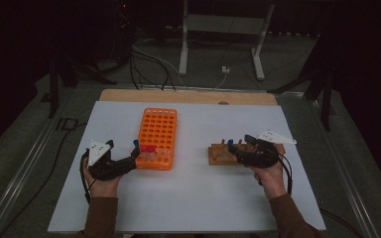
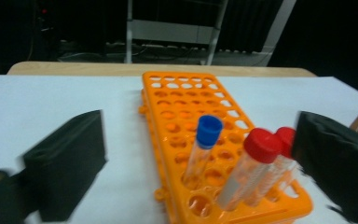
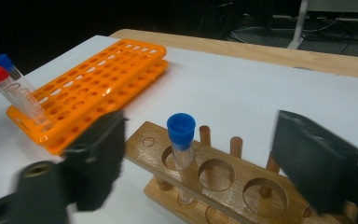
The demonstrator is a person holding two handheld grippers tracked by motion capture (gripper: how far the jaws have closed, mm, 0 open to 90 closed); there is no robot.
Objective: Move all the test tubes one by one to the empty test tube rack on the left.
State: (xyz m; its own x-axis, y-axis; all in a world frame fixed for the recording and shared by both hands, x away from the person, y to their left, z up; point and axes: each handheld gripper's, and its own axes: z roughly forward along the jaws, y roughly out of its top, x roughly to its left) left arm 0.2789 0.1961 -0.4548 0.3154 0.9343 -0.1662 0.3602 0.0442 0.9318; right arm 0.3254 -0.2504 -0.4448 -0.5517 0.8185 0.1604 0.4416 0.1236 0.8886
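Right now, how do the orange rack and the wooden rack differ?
The orange rack is bright plastic with many small holes in a grid; the wooden rack is brown, with a few large round holes and pegs. The orange rack holds a blue-capped tube and two red-capped tubes; the wooden rack has one blue-capped tube between the right gripper's open jaws. Both stand on the white table.

Plastic rack point(image 1: 158, 138) left of wooden rack point(image 1: 223, 154).

Orange rack point(image 2: 186, 121) – glossy plastic; wooden rack point(image 3: 223, 177) – smooth, varnished; tubes point(image 2: 242, 182) clear plastic.
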